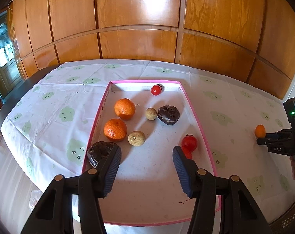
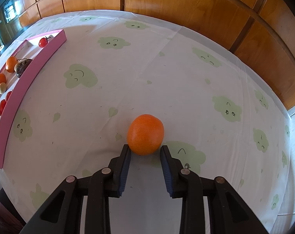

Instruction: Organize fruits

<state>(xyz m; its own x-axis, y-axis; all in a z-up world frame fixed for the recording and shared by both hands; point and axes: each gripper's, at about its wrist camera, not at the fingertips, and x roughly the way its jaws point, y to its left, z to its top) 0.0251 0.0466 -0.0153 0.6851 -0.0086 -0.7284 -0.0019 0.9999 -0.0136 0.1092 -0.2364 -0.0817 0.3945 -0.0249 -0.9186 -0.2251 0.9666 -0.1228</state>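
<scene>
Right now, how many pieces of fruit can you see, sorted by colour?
Orange: 3, two in the pink tray at and, one on the tablecloth
Red: 3, at
Tan: 2, at
Dark brown: 2, at
Total: 10

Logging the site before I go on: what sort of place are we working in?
Probably a home dining room: a table under a cloud-print tablecloth, a wood-panelled wall behind it, and a pink tray of fruit.

Bare tablecloth (image 2: 166, 74) around lone orange (image 2: 145, 134); pink tray (image 2: 30, 66) crowded
</scene>
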